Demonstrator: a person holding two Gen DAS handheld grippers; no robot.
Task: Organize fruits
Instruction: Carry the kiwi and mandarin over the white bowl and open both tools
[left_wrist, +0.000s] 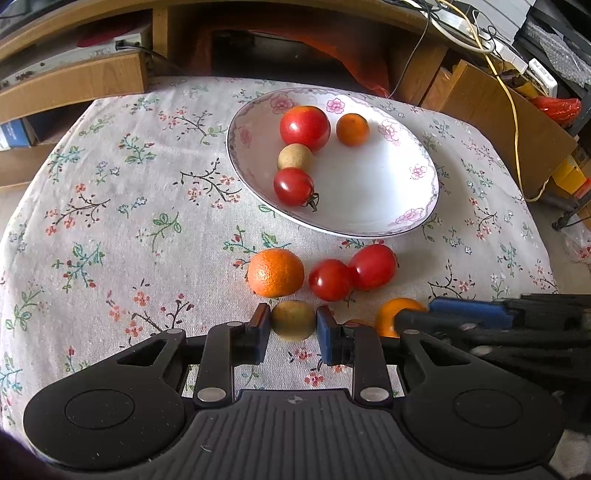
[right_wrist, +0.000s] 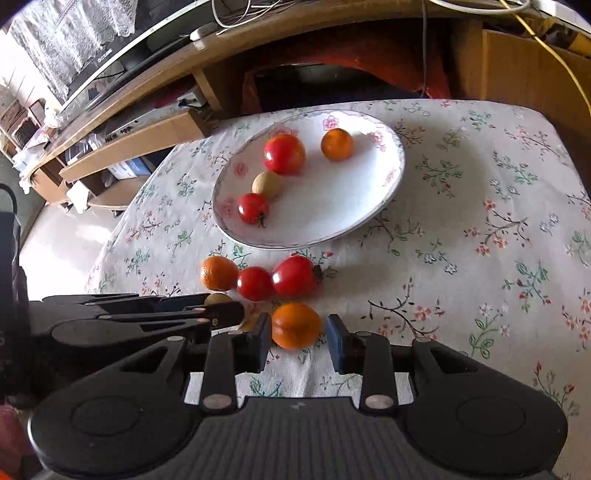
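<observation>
My left gripper (left_wrist: 293, 326) is shut on a small tan-green round fruit (left_wrist: 293, 320) low over the floral cloth. Beside it, my right gripper (right_wrist: 297, 330) straddles a small orange (right_wrist: 295, 325). Its left pad touches the orange and a thin gap shows at the right pad, so it stands open. Just beyond lie a larger orange (left_wrist: 275, 273) and two red tomatoes (left_wrist: 330, 280) (left_wrist: 372, 266). The white flowered plate (left_wrist: 369, 206) farther back holds two tomatoes, a tan fruit and a small orange.
The round table's cloth (left_wrist: 129, 221) drops off at the left and right edges. Wooden shelves (left_wrist: 74, 81), boxes and cables (left_wrist: 513, 110) stand behind the table. The two grippers sit side by side, nearly touching.
</observation>
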